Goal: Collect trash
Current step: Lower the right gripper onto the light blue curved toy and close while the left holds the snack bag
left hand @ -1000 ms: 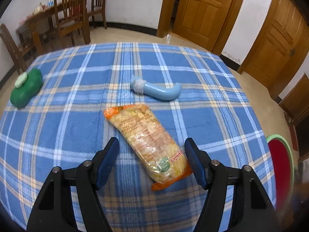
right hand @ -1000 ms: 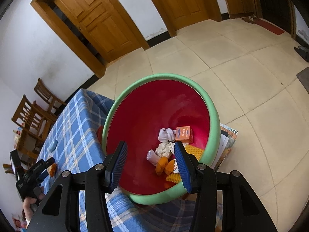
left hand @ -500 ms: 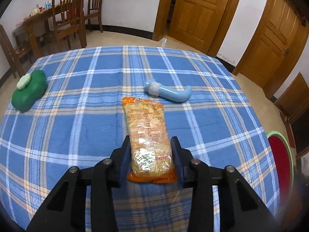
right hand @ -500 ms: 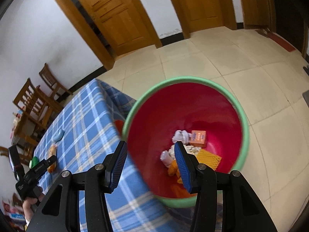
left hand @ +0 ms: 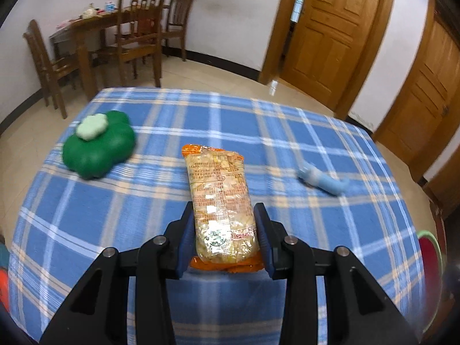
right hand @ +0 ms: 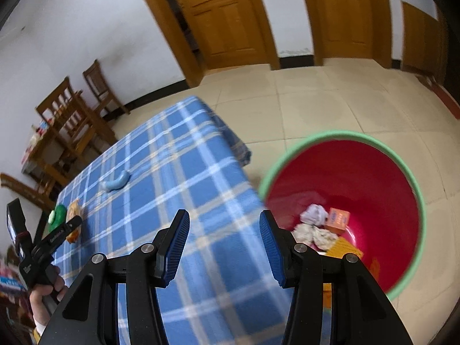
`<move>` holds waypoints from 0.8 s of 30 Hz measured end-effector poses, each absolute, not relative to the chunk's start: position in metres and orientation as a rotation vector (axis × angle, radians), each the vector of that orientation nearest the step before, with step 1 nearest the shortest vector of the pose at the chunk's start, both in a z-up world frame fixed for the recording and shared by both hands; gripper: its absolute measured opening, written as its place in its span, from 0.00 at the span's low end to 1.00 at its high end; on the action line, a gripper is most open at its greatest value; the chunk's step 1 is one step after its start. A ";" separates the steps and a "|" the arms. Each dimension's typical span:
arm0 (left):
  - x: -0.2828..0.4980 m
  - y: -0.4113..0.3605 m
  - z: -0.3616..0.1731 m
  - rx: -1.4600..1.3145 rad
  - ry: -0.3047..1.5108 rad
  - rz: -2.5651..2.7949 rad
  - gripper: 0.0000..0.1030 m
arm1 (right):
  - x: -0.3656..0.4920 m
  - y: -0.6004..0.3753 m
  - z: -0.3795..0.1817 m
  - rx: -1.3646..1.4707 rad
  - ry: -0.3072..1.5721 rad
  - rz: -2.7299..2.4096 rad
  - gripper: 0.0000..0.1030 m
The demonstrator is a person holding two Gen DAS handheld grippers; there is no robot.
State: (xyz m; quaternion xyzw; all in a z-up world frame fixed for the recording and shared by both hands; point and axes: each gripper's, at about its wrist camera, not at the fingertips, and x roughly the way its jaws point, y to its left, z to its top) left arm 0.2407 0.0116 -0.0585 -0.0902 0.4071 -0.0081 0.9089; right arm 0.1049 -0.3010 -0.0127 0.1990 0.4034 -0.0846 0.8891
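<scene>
My left gripper (left hand: pixel 225 230) is shut on the near end of a clear-and-orange snack packet (left hand: pixel 220 198) and holds it over the blue plaid tablecloth (left hand: pixel 172 201). A light blue curved tube (left hand: pixel 323 181) lies on the cloth to the right. My right gripper (right hand: pixel 224 244) is open and empty above the table's edge, beside a red bin with a green rim (right hand: pixel 359 178) that holds crumpled paper, an orange box and wrappers. The left gripper (right hand: pixel 61 230) and the packet (right hand: pixel 73 215) also show small in the right wrist view.
A green flower-shaped container with a pale lid (left hand: pixel 99 143) sits on the cloth at the left. Wooden chairs and a cluttered table (left hand: pixel 115 43) stand by the far wall. Wooden doors (left hand: pixel 330 34) line the right side. The bin's rim (left hand: pixel 431 247) shows past the table's right edge.
My left gripper closed on the snack packet, then swung left with it. My right gripper swung from over the bin toward the table, staying open.
</scene>
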 end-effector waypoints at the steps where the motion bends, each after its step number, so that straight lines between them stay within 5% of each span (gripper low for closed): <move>1: 0.241 0.015 -0.059 -0.193 0.835 -0.009 0.39 | 0.111 -0.295 -0.013 0.404 0.840 -0.165 0.51; 24: 0.237 0.050 -0.066 -0.232 0.795 0.108 0.39 | 0.240 -0.156 -0.045 0.172 0.876 0.051 0.75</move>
